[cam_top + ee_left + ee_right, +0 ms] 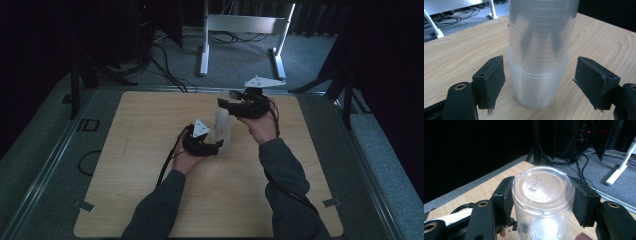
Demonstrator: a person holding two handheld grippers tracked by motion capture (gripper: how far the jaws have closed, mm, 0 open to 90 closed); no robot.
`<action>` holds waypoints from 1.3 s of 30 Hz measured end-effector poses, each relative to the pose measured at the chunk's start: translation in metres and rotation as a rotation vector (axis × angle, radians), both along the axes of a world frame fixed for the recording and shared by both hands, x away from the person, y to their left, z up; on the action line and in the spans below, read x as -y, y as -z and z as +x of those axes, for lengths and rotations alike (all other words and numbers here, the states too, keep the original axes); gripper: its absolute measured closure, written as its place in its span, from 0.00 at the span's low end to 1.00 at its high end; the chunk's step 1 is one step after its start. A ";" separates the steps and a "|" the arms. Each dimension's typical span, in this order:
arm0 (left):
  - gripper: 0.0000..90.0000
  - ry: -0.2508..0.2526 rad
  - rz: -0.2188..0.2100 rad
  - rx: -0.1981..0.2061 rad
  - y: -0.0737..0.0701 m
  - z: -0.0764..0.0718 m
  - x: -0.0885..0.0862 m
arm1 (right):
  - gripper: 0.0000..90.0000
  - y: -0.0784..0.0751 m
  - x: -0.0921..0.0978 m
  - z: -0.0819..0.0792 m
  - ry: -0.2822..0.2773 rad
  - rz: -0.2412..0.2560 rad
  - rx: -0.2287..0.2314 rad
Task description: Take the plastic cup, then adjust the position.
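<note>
1. One stack of clear plastic cups (537,67) stands upside down on the desk (150,165); the number of cups cannot be told.
2. The left gripper (544,82) is spread wide around its base.
3. The right gripper (542,197) clamps the top cup (543,192).

Stack of cups (222,129) upright mid-table (150,190), left tool (218,146) at base, right tool (225,102) at top.

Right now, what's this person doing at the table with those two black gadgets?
A person is working on a stack of clear plastic cups, upside down on the wooden table. The right gripper has its fingers pressed against the top cup, apparently gripping it. The left gripper is open, its fingers either side of the lower cups without touching. It looks like the top cup may be pulled off the stack.
</note>
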State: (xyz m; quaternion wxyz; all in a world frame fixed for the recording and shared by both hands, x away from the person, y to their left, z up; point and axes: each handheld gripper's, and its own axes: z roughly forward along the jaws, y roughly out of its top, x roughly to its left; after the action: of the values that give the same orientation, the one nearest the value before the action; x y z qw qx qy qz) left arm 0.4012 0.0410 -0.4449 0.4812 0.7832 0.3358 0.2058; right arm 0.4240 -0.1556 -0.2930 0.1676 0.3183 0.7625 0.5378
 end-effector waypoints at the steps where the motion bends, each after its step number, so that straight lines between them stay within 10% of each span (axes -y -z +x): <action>1: 0.27 -0.001 0.000 0.000 0.000 -0.001 0.000 | 0.46 -0.001 0.001 0.000 -0.002 0.002 0.000; 39: 0.27 0.024 -0.010 0.017 -0.002 -0.024 -0.015 | 0.46 -0.011 0.044 -0.038 -0.033 0.010 -0.015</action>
State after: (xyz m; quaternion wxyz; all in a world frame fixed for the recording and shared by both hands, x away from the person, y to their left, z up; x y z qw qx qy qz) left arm 0.3767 0.0563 -0.4428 0.4902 0.7831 0.3233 0.2049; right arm 0.3858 -0.1993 -0.2818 0.1516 0.3103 0.7661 0.5420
